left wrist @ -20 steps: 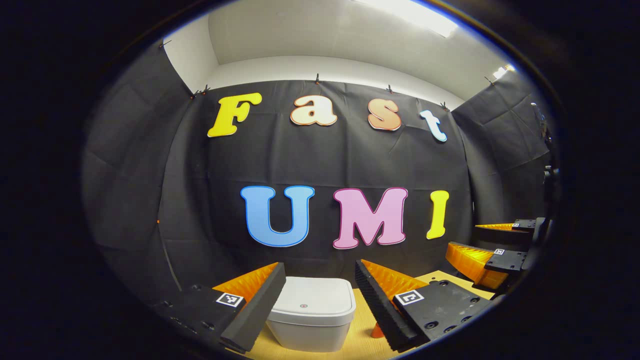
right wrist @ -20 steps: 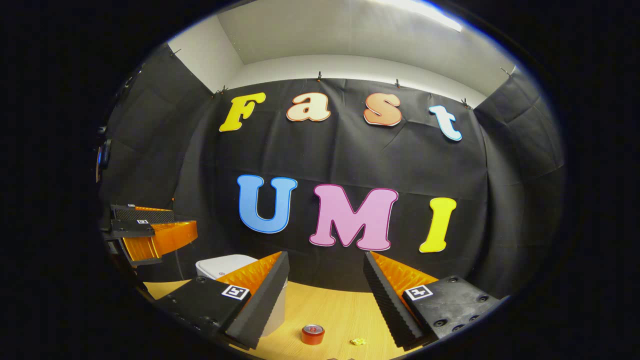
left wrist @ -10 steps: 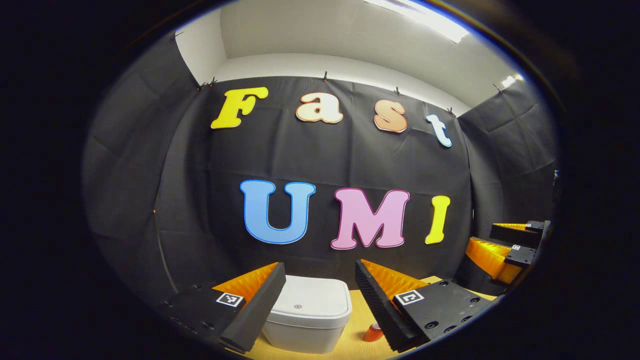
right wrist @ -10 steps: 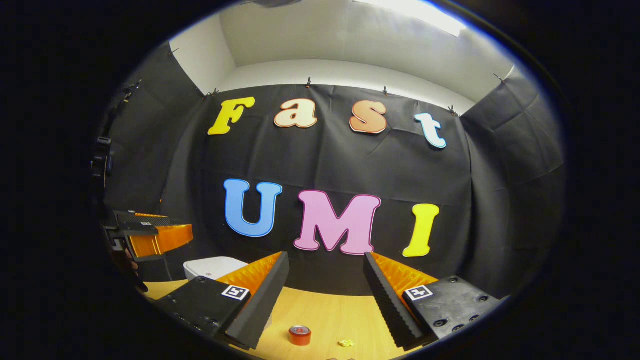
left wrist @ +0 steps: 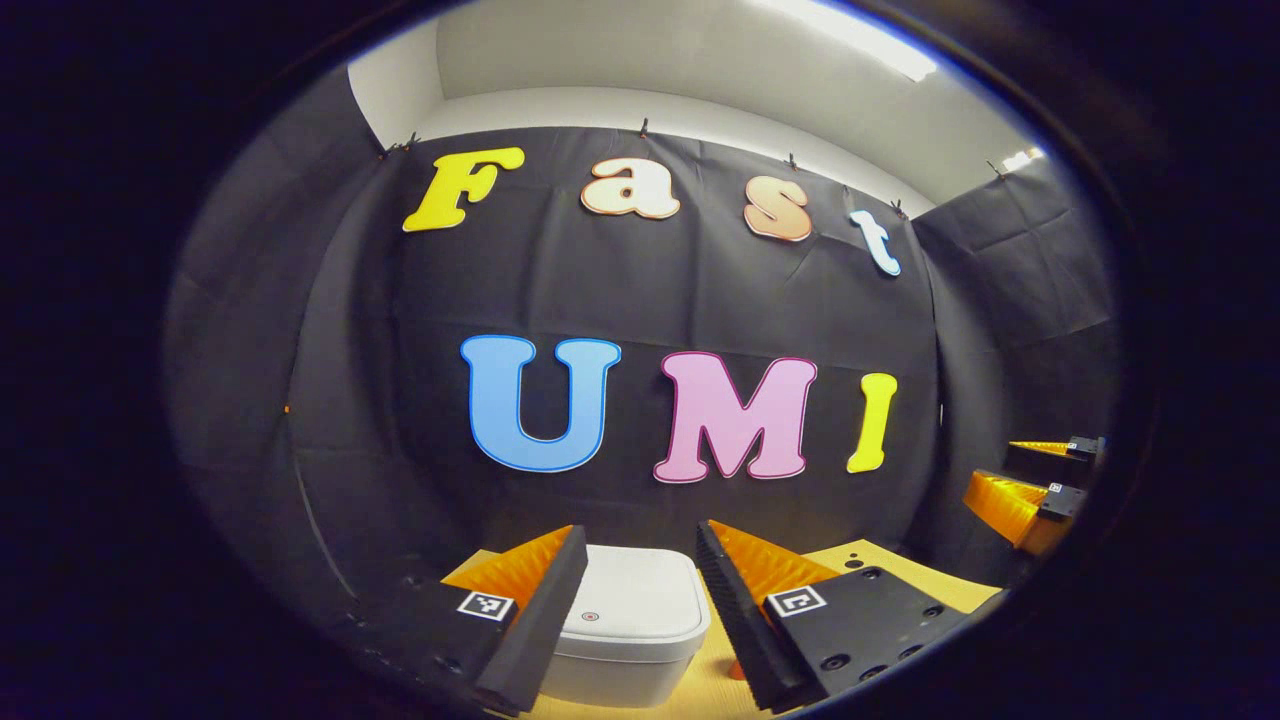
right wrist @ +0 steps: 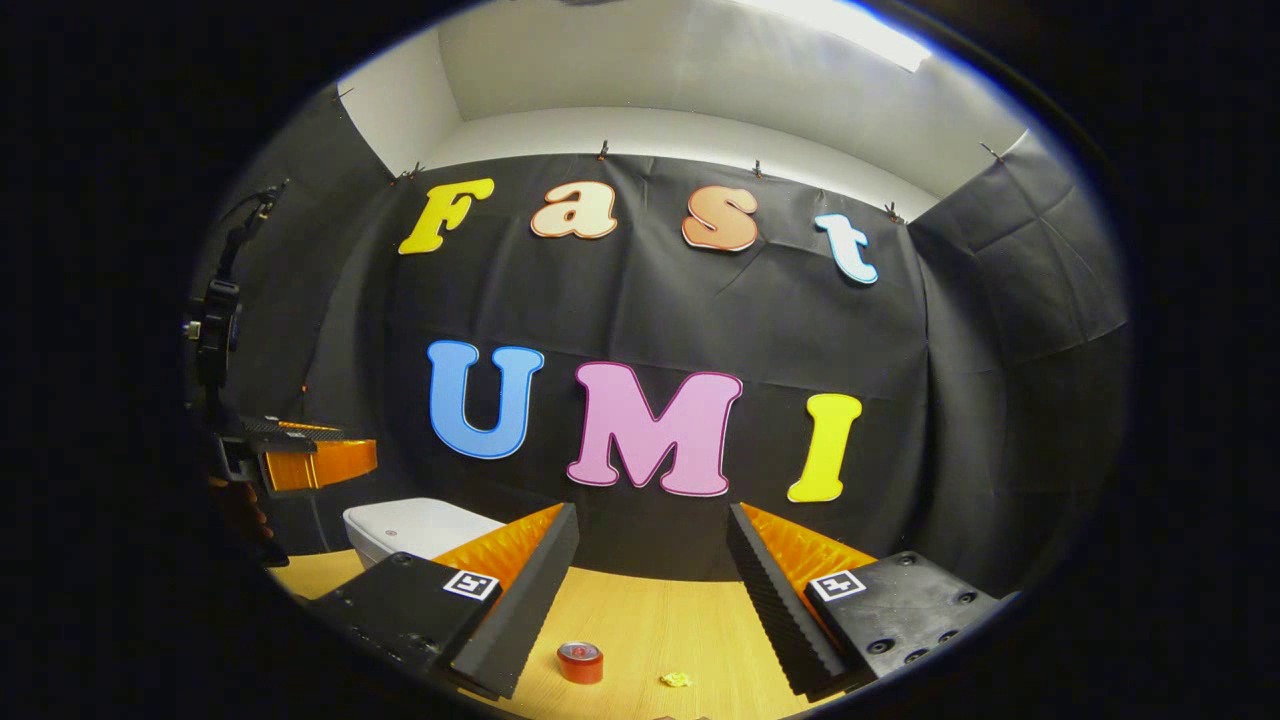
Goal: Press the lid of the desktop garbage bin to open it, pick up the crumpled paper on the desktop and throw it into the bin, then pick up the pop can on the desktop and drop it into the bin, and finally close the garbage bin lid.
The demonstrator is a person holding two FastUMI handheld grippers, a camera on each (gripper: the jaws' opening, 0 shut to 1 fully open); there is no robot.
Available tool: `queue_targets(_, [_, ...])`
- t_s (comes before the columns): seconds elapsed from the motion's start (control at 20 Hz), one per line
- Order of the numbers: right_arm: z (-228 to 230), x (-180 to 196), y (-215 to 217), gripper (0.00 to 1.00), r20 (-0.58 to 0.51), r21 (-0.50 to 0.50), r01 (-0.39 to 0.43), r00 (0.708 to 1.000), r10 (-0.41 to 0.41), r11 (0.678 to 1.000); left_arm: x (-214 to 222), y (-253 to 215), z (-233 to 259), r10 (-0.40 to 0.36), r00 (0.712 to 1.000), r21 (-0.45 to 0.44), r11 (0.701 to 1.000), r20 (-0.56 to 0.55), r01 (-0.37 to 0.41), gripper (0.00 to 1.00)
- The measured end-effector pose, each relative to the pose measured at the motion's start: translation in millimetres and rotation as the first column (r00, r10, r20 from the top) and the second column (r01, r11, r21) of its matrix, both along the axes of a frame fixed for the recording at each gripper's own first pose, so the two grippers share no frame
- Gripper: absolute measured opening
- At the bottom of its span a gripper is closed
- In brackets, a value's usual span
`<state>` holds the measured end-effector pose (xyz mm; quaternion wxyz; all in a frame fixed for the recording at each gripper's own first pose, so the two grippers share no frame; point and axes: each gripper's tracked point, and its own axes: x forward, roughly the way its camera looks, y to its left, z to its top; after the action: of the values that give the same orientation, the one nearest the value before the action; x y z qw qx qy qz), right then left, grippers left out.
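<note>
- Left gripper [left wrist: 640,610], seen from its own view, sits low centre of the frame, level and aimed at the booth's back wall, its jaws released and wide apart with nothing between the fingers
- The white bin [left wrist: 628,625] stands upright on the wooden table [left wrist: 900,568] at bottom centre of the left gripper view, framed between the two fingers but not touched by them; its lid [left wrist: 630,600] lies flat and shut, a small round button towards its near edge
- In the right gripper view the same bin [right wrist: 410,528] appears at lower left, partly behind that gripper's left finger, lid down
- Right gripper [right wrist: 650,590] holds low centre of its own view, level and pointed at the back wall, jaws released and empty
- The can [right wrist: 580,662] stands upright on the table [right wrist: 650,620] at bottom centre of the right gripper view, its long axis vertical and top face up, below the gap between the fingers and apart from both
- The paper [right wrist: 677,680], a small yellow wad, lies on the table just right of the can, not touching it
- The left gripper also shows at the left edge of the right gripper view, above and left of the bin, a hand [right wrist: 240,510] beneath it; the right gripper shows at the right edge of the left gripper view, fingers apart
</note>
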<state>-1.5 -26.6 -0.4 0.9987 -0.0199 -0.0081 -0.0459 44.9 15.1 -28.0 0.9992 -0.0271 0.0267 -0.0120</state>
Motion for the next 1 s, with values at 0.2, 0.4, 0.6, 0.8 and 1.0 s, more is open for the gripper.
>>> queue_targets(0.2, [-6,3,-2,0.96,-0.019,0.004,0.004,1.000,-0.004,1.000,21,8,-23,-0.017,0.998,-0.002,1.000,-0.058,0.017,0.61])
queue_targets(0.4, [-19,1,-3,0.96,-0.071,0.021,0.010,0.997,-0.008,1.000,36,15,-49,-0.021,0.993,-0.002,1.000,-0.118,0.020,0.40])
queue_targets(0.6, [-26,4,-5,0.96,-0.088,0.024,0.010,0.996,-0.008,1.000,45,21,-81,0.001,0.980,0.032,0.999,-0.198,0.006,0.18])
queue_targets(0.8, [-35,3,-4,0.96,-0.119,0.034,0.000,0.993,0.004,0.999,54,20,-114,-0.014,0.960,0.014,1.000,-0.280,0.019,0.06])
queue_targets(1.0, [-38,6,-7,0.96,-0.131,0.024,-0.005,0.991,0.008,1.000,51,15,-138,-0.041,0.944,0.009,0.999,-0.326,0.046,0.06])
